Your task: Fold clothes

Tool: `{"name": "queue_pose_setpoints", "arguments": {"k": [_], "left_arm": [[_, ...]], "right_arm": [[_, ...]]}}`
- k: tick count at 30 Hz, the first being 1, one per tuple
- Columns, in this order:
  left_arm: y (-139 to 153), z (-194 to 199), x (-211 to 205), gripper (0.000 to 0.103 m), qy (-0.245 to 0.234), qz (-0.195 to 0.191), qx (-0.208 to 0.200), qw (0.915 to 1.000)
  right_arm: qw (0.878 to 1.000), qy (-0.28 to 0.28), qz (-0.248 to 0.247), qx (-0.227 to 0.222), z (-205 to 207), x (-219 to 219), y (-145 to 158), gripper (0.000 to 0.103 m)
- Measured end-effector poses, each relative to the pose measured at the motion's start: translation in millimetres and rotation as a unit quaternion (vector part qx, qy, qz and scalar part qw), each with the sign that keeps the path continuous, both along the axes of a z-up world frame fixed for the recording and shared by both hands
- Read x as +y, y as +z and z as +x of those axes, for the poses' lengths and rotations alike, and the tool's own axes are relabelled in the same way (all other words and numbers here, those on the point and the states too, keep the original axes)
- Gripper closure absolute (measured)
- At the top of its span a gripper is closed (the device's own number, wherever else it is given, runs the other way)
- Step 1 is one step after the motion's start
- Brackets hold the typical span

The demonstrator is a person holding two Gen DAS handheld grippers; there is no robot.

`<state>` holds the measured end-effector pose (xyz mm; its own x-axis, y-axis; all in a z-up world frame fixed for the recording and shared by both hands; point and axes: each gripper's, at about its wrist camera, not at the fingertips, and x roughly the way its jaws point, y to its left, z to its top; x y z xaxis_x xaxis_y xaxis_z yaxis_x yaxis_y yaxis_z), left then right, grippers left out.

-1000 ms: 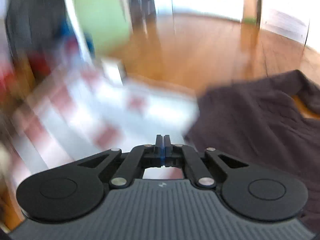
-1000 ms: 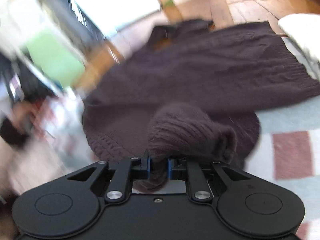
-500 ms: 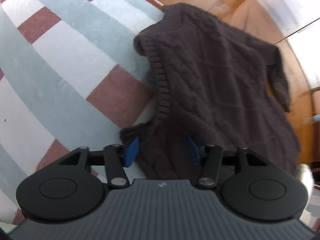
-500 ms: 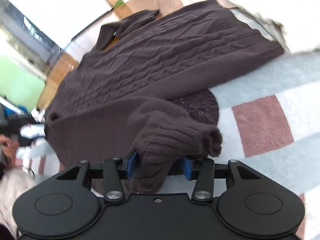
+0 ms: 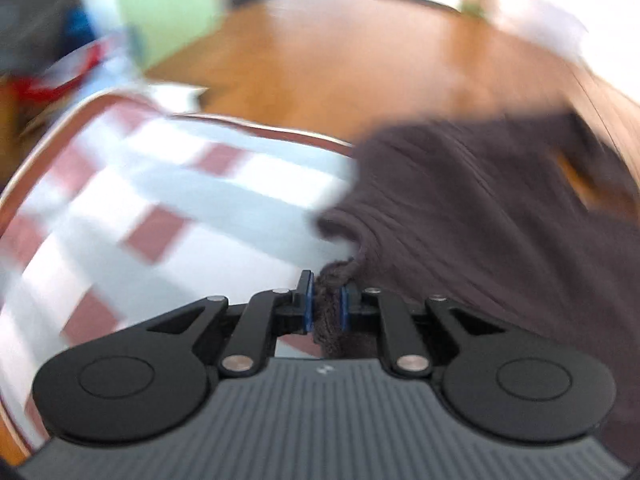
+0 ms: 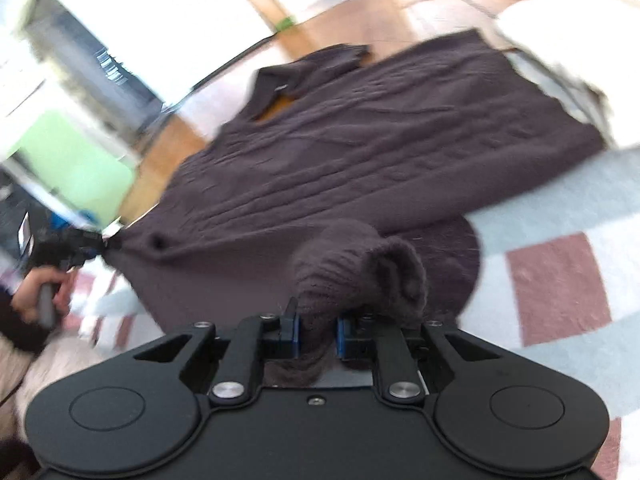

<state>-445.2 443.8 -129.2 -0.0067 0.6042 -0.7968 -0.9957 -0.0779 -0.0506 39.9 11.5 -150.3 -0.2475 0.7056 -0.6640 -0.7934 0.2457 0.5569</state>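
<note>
A dark brown cable-knit sweater [image 6: 384,148] lies spread on a checked rug, its collar at the far end over the wood floor. My right gripper [image 6: 316,334] is shut on a ribbed sleeve cuff [image 6: 356,268], which bunches up above the fingers. My left gripper [image 5: 325,306] is shut on the sweater's hem corner [image 5: 334,276], with the body of the sweater [image 5: 480,208] stretching away to the right. In the right wrist view the left gripper [image 6: 86,248] shows at the far left, held by a hand [image 6: 36,292], pulling that corner taut.
The rug [image 5: 168,200] has pale blue, white and dusty red squares and ends at a wood floor [image 5: 352,52]. A white bundle of cloth [image 6: 572,44] lies beside the sweater at the right. A green panel [image 6: 64,160] and dark clutter stand at the left.
My left gripper went from open around the hem corner to shut on it, and the view swung up. My right gripper tightened on the cuff. Both views are motion-blurred.
</note>
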Motion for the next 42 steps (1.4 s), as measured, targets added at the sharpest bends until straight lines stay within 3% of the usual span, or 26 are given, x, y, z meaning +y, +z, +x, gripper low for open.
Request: {"name": "queue_pose_setpoints", "arguments": {"k": [2,4,6,10,14,15,17,19,21,23,26,29,31,32,34,37,40,42], "left_arm": [[-17,-9,9,0.090,0.004,-0.054,-0.033,0.9980],[-30,-9,15,0.089,-0.002,-0.094,-0.042,0.9947],[-32,0,17,0.085,-0.007,-0.097,-0.011,0.9952],[-22,6,9,0.083,0.002,-0.068,0.025,0.9974],[5,-8,3,0.083,0.028,-0.045,-0.015,0.9985],[12,-10,1,0.082,0.028,-0.037,-0.035,0.9983],[27,-4,0,0.079,0.009,-0.019,-0.066,0.9976],[47,18,-7,0.077,-0.016,0.021,-0.050,0.9984],[65,51,-8,0.069,-0.069,0.043,-0.043,0.9958],[78,85,-6,0.058,-0.128,0.042,-0.067,0.9886],[80,142,2,0.058,-0.212,-0.014,-0.109,0.9710],[70,198,3,0.058,-0.287,-0.070,-0.119,0.9479],[57,226,0,0.058,-0.312,-0.086,-0.097,0.9411],[50,237,-4,0.058,-0.323,-0.082,-0.078,0.9395],[35,253,-17,0.058,-0.330,-0.031,-0.022,0.9431],[14,267,-44,0.052,-0.361,0.017,0.016,0.9322],[-7,272,-41,0.052,-0.367,-0.043,-0.013,0.9290],[-16,271,-33,0.052,-0.360,-0.057,-0.020,0.9310]], "right_arm": [[0.999,0.039,-0.035,0.007,-6,8,-8,0.080],[0.995,0.049,-0.086,-0.031,-15,19,-21,0.077],[0.993,0.045,-0.094,-0.047,-17,19,-22,0.068],[0.995,0.028,-0.077,-0.060,-14,12,-15,0.065],[0.996,-0.011,-0.048,-0.072,-2,1,1,0.059],[0.996,-0.026,-0.040,-0.073,4,-2,6,0.053],[0.995,-0.055,-0.037,-0.076,19,-4,18,0.049],[0.993,-0.066,-0.051,-0.082,39,3,33,0.049],[0.990,-0.074,-0.072,-0.091,61,13,53,0.048],[0.988,-0.085,-0.086,-0.092,79,22,74,0.043],[0.987,-0.106,-0.105,-0.055,104,34,90,0.039],[0.982,-0.136,-0.132,-0.013,121,47,76,0.038],[0.976,-0.157,-0.150,0.015,133,55,67,0.038],[0.973,-0.167,-0.159,0.029,139,59,63,0.038],[0.966,-0.186,-0.173,0.049,148,66,50,0.038],[0.959,-0.222,-0.175,0.033,151,65,14,0.038],[0.949,-0.268,-0.165,0.028,155,58,-20,0.038],[0.943,-0.299,-0.143,0.020,159,53,-35,0.039]]}}
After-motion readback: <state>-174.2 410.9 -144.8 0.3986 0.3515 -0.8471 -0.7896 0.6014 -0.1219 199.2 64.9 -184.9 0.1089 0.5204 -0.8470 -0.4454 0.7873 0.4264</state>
